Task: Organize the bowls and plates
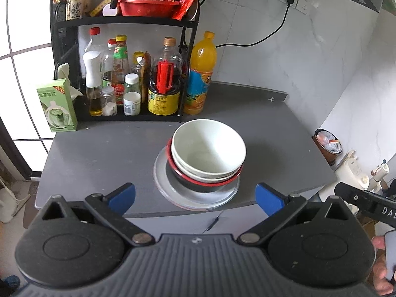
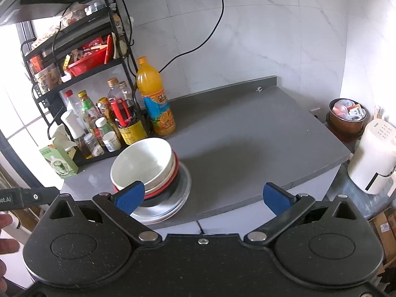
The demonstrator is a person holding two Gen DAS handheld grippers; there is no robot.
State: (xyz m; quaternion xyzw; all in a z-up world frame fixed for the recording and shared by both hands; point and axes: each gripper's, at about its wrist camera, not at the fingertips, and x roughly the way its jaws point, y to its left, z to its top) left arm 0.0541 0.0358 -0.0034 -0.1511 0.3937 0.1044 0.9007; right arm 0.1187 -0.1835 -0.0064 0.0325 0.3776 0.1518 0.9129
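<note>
While the left gripper point(image 1: 195, 198) hangs just off the counter's front edge with its blue-padded jaws spread wide and nothing between them, the stack sits right ahead on the grey counter point(image 1: 99, 153): a white bowl point(image 1: 208, 148) nested in a red-rimmed bowl point(image 1: 198, 182), all on a pile of plates point(image 1: 198, 198) near the front edge. Behind it stands a rack of condiment bottles point(image 1: 131, 81) and an orange juice bottle point(image 1: 199, 74).

Over on the right wrist view, the right gripper point(image 2: 204, 199) is wide open too, holding nothing. The stack shows up to its left, with its left pad point(image 2: 130, 198) overlapping the bowls in view; can't tell if they touch. Off to the right there's a white appliance point(image 2: 371, 158).
</note>
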